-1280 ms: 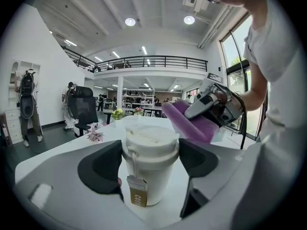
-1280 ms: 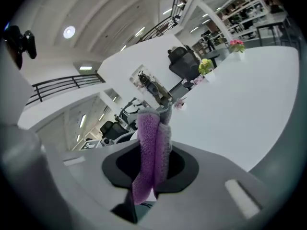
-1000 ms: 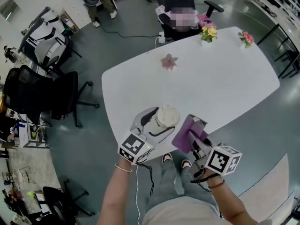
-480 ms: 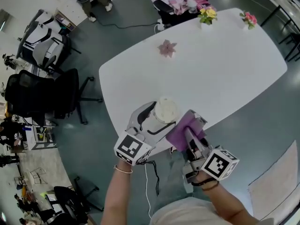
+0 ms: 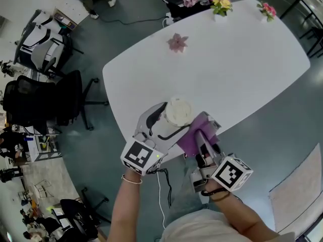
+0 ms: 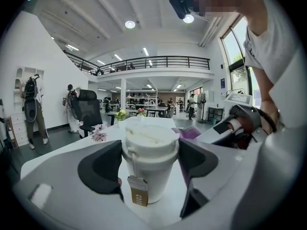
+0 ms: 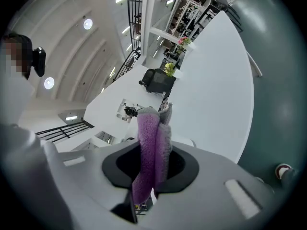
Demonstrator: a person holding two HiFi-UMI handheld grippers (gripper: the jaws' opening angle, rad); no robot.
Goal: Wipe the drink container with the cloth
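Closing the gap: you are bringing the cloth (image 5: 187,137) left onto the drink container (image 5: 177,111). A second ago the purple cloth was hanging just right of the cup with a strip of table between them. Now it is pressing against the cup's near-right side, just under the lid. Judgement: the approach is finishing and contact is starting, so the real wiping is probably only beginning and most of the cup wall is still to cover.

Your left gripper (image 5: 169,122) is clamping the drink container, one jaw on each side of its body, and keeping it upright. A paper tag (image 6: 139,195) is hanging down the front. The cup is sitting at the near-left end of the table (image 5: 242,59); I cannot tell whether it is resting on the table or lifted off it. Your right gripper (image 5: 202,144) is pinching the folded cloth tight between its jaws, with the cloth sticking out past the tips toward the cup.

The table is white, rounded and mostly bare. A pink flower (image 5: 177,43) is lying toward the far left, and a yellow bunch (image 5: 221,5) and a pink bunch (image 5: 267,9) are standing along the far edge. The room is an open office with a grey-green floor. Black office chairs (image 5: 60,97) are standing to the left, and the left gripper view is showing a railed mezzanine (image 6: 144,61).
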